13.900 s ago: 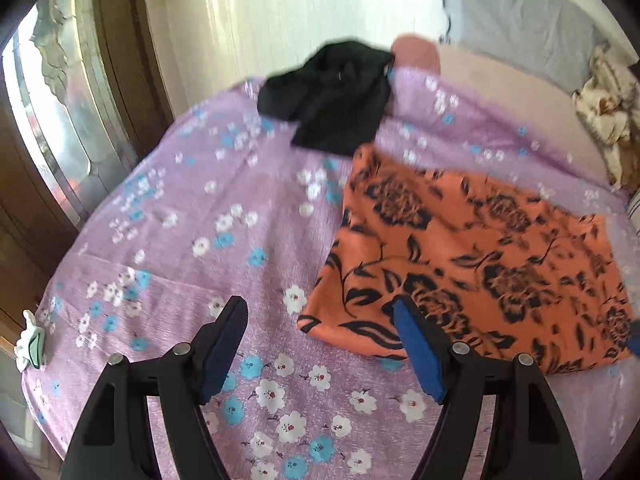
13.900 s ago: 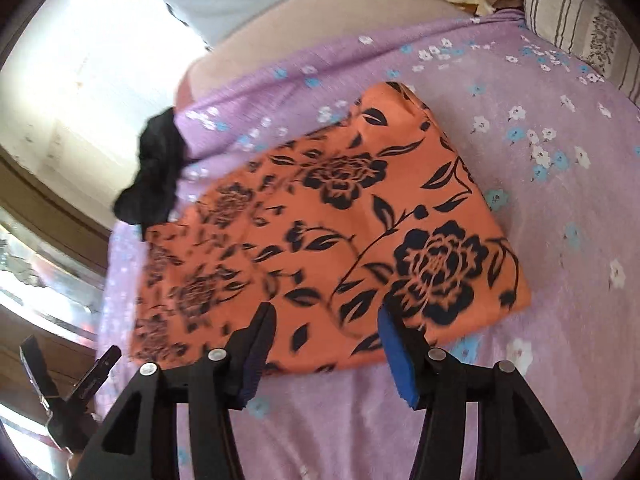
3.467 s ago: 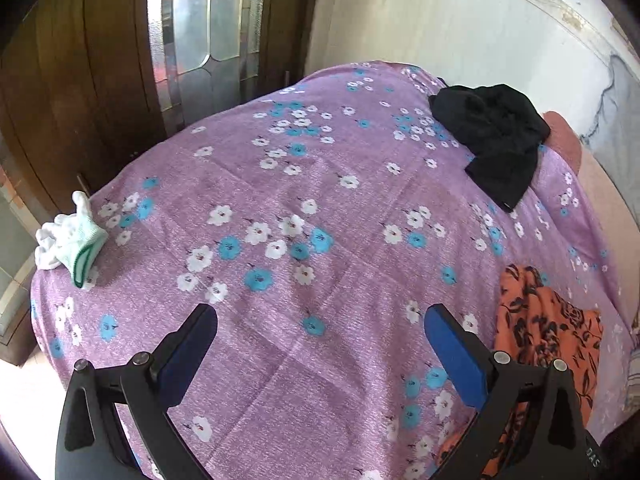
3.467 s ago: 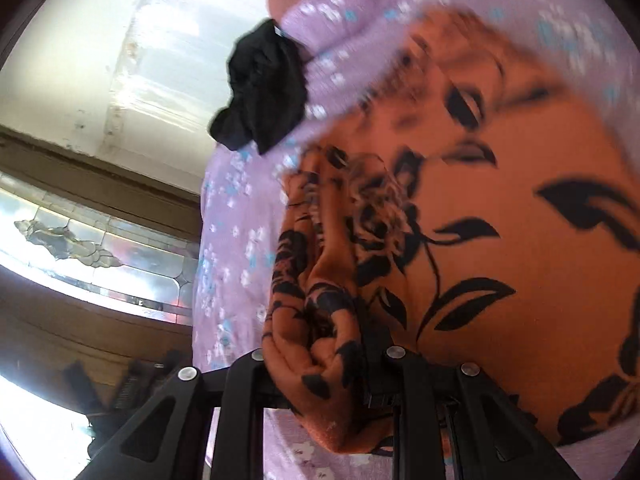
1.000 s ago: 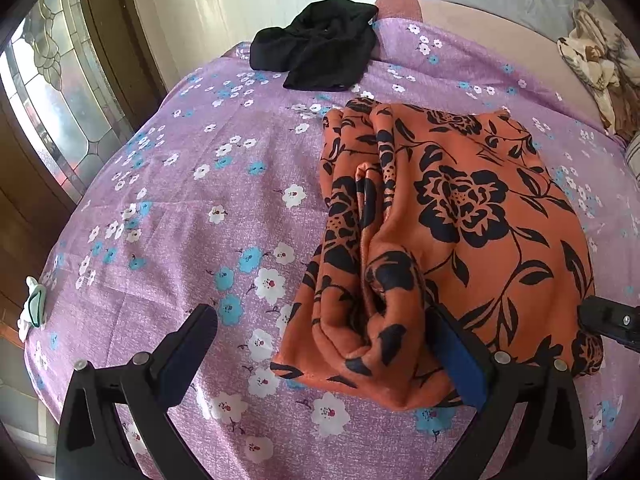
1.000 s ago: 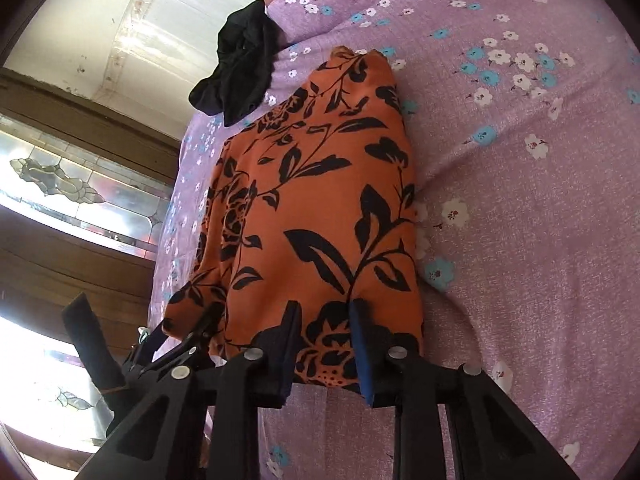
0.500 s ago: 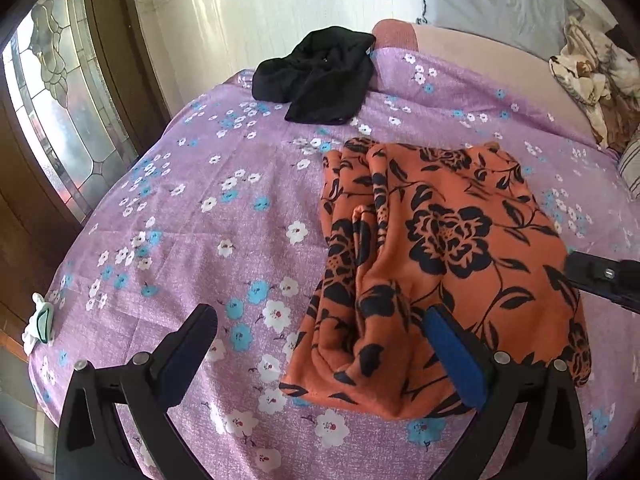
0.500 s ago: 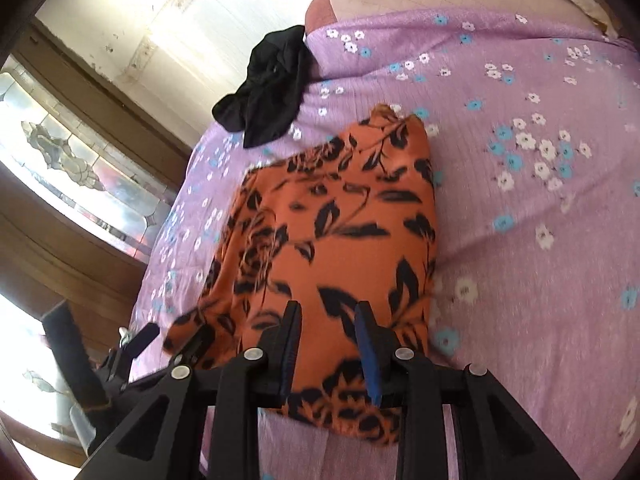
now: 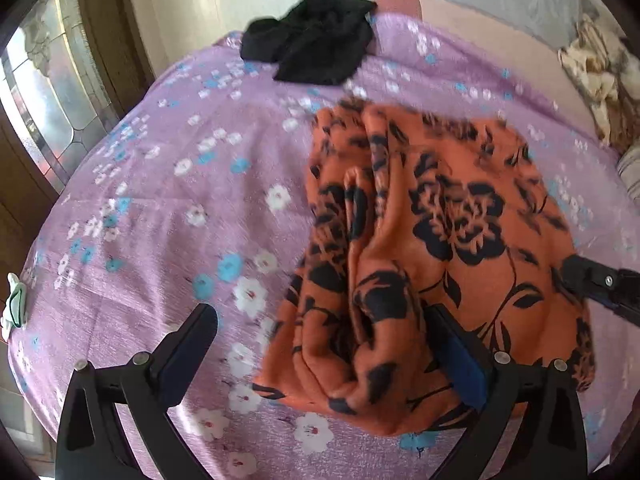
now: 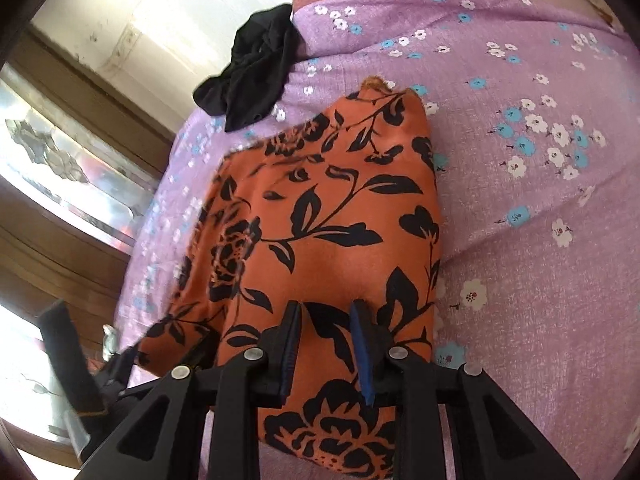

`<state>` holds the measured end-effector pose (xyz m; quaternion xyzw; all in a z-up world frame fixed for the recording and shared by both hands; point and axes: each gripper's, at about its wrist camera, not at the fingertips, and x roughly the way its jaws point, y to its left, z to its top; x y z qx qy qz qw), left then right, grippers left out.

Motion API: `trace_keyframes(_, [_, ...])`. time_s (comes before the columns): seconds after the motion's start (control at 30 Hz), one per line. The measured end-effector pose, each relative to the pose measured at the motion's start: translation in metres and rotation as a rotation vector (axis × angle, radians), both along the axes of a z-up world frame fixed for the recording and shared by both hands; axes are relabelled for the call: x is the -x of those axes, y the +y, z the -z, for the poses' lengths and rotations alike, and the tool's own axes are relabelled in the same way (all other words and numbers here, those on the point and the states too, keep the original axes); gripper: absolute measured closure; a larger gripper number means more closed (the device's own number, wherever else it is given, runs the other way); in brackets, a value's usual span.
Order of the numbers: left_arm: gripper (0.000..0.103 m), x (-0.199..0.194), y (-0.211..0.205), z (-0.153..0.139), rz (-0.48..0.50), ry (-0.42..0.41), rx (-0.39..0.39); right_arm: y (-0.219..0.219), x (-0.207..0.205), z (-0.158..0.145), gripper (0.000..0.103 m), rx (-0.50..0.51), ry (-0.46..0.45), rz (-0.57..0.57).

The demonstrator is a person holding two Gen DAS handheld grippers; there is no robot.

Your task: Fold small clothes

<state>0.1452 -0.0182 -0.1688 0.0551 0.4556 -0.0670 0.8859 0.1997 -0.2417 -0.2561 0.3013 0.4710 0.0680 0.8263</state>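
step: mid-fold, judged | cloth [image 10: 320, 216] bunched on bed [image 10: 540, 240] | right tongs [image 10: 326, 350] narrow, over cloth, grip unclear | left tongs [image 9: 320, 354] wide, empty | next: flatten, fold again

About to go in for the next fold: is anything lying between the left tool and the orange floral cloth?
Nothing visible. The left tool is open right at the near edge of the orange floral cloth, with only bare purple bedsheet beside it. The black garment lies beyond the cloth, at the far edge of the bed.
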Motion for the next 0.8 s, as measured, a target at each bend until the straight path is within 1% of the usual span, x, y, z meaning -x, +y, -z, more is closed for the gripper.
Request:
trace_keyframes(0.1, [0.0, -0.003, 0.02, -0.026, -0.025, -0.087, 0.045, -0.015, 0.011, -0.01, 0.072, -0.025, -0.026, 0.04])
trace_keyframes(0.13, [0.0, -0.01, 0.027, -0.032, -0.03, -0.096, 0.06, -0.024, 0.015, -0.013, 0.071, -0.038, -0.035, 0.069])
trace_keyframes(0.17, [0.0, -0.017, 0.033, -0.033, -0.024, -0.084, 0.079, -0.029, 0.016, -0.014, 0.066, -0.049, -0.041, 0.084])
trace_keyframes(0.2, [0.0, -0.023, 0.036, -0.033, -0.012, -0.062, 0.099, -0.036, 0.017, -0.014, 0.042, -0.065, -0.043, 0.102])
trace_keyframes(0.23, [0.0, -0.036, 0.042, -0.029, 0.007, -0.01, 0.142, -0.043, 0.018, -0.013, 0.026, -0.089, -0.045, 0.124])
trace_keyframes(0.3, [0.0, -0.049, 0.051, -0.021, -0.003, 0.05, 0.202, -0.053, 0.018, -0.009, 0.026, -0.133, -0.05, 0.141])
trace_keyframes(0.33, [0.0, -0.057, 0.055, -0.015, -0.007, 0.089, 0.243, -0.057, 0.016, -0.005, 0.026, -0.152, -0.036, 0.141])
trace_keyframes(0.4, [0.0, -0.068, 0.054, -0.004, 0.018, 0.161, 0.31, -0.063, 0.013, 0.004, 0.026, -0.188, -0.016, 0.136])
trace_keyframes(0.43, [0.0, -0.076, 0.052, 0.003, 0.038, 0.197, 0.347, -0.067, 0.009, 0.012, 0.026, -0.222, -0.004, 0.134])
trace_keyframes(0.47, [0.0, -0.08, 0.049, 0.006, 0.053, 0.209, 0.364, -0.069, 0.008, 0.016, 0.026, -0.242, 0.005, 0.135])
trace_keyframes(0.5, [0.0, -0.081, 0.043, 0.008, 0.071, 0.219, 0.365, -0.072, 0.005, 0.022, 0.026, -0.27, 0.019, 0.14])
trace_keyframes(0.53, [0.0, -0.087, 0.036, 0.011, 0.111, 0.234, 0.361, -0.075, 0.002, 0.028, 0.026, -0.3, 0.028, 0.14])
trace_keyframes(0.6, [0.0, -0.096, 0.025, 0.016, 0.158, 0.25, 0.349, -0.077, -0.003, 0.034, 0.026, -0.324, 0.035, 0.128])
trace_keyframes(0.67, [0.0, -0.103, 0.017, 0.022, 0.169, 0.279, 0.347, -0.078, -0.009, 0.04, 0.026, -0.35, 0.043, 0.11])
trace_keyframes(0.73, [0.0, -0.105, 0.005, 0.03, 0.196, 0.331, 0.367, -0.076, -0.015, 0.049, 0.027, -0.38, 0.057, 0.086])
trace_keyframes(0.8, [0.001, -0.103, -0.002, 0.028, 0.222, 0.315, 0.356, -0.073, -0.02, 0.06, 0.029, -0.41, 0.087, 0.074])
